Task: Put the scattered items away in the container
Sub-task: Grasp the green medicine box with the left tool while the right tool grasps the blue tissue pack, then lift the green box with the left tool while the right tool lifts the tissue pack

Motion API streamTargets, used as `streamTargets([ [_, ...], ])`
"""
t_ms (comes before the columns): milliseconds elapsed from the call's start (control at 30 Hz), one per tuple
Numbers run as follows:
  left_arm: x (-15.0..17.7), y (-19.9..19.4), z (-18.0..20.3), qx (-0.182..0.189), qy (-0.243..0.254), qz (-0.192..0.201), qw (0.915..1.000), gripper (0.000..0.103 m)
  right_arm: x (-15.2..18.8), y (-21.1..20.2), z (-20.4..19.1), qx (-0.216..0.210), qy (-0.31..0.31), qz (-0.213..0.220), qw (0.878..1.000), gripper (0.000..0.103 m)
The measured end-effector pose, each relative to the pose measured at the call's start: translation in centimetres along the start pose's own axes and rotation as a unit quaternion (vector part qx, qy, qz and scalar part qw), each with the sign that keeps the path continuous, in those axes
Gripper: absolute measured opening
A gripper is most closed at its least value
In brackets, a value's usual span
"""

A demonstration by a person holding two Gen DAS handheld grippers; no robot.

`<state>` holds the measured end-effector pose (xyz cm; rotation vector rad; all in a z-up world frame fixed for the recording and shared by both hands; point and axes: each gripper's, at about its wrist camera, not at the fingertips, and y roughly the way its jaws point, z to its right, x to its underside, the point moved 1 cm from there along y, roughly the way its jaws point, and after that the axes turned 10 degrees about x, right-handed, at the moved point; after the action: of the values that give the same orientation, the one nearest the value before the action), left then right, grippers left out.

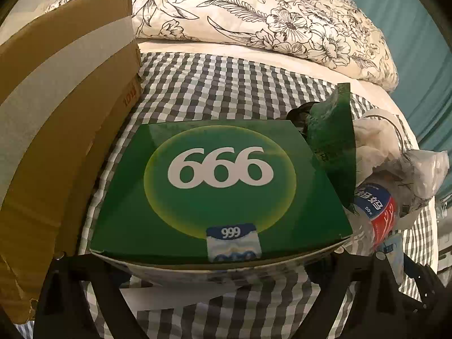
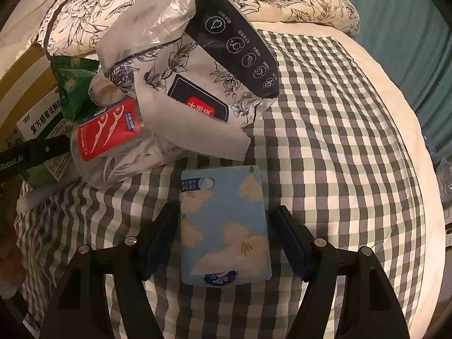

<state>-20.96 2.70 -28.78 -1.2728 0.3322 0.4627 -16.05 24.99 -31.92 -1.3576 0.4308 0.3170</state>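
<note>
A green medicine box (image 1: 220, 175) lies flat on the checked bed cover (image 1: 226, 84). My left gripper (image 1: 220, 254) straddles its near edge, one finger on each side with a small gap, open. In the right wrist view a light blue tissue pack (image 2: 223, 226) lies on the cover between the fingers of my right gripper (image 2: 224, 209). Its pads stand just off the pack's sides, so it is open. The brown cardboard box (image 1: 56, 113) stands left of the green box.
Heaped right of the green box are a green pouch (image 1: 330, 130), a floss-pick tub with a red label (image 2: 107, 130) and a white floral tissue bag (image 2: 212, 70). A floral pillow (image 1: 282, 28) lies behind. Bare checked cover (image 2: 339, 141) stretches right of the tissue pack.
</note>
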Motion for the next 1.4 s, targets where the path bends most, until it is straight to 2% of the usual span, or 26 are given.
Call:
streamTargets([
  [67, 0.0, -0.3, 0.0, 0.001, -0.001, 0.003, 1.0000, 0.094, 0.0, -0.2, 0.2, 0.005, 0.002, 0.001, 1.000, 0.052],
  [267, -0.3, -2.0, 0.5, 0.000, 0.009, 0.020, 0.9998, 0.094, 0.3, -1.0, 0.7, -0.005, 0.010, 0.002, 1.000, 0.052],
  [467, -0.3, -4.6, 1.1, -0.001, 0.024, 0.038, 0.9990, 0.094, 0.5, -3.5, 0.9, -0.009, 0.013, 0.020, 1.000, 0.052],
  [933, 0.1, -13.2, 2.5, 0.006, 0.061, 0.091, 0.9940, 0.094, 0.2, -13.0, 1.8, -0.003, 0.028, 0.091, 0.995, 0.052],
  [1400, 1.6, -23.3, 4.5, 0.007, 0.113, 0.174, 0.9783, 0.094, 1.5, -23.3, 2.6, 0.000, 0.034, 0.168, 0.985, 0.052],
])
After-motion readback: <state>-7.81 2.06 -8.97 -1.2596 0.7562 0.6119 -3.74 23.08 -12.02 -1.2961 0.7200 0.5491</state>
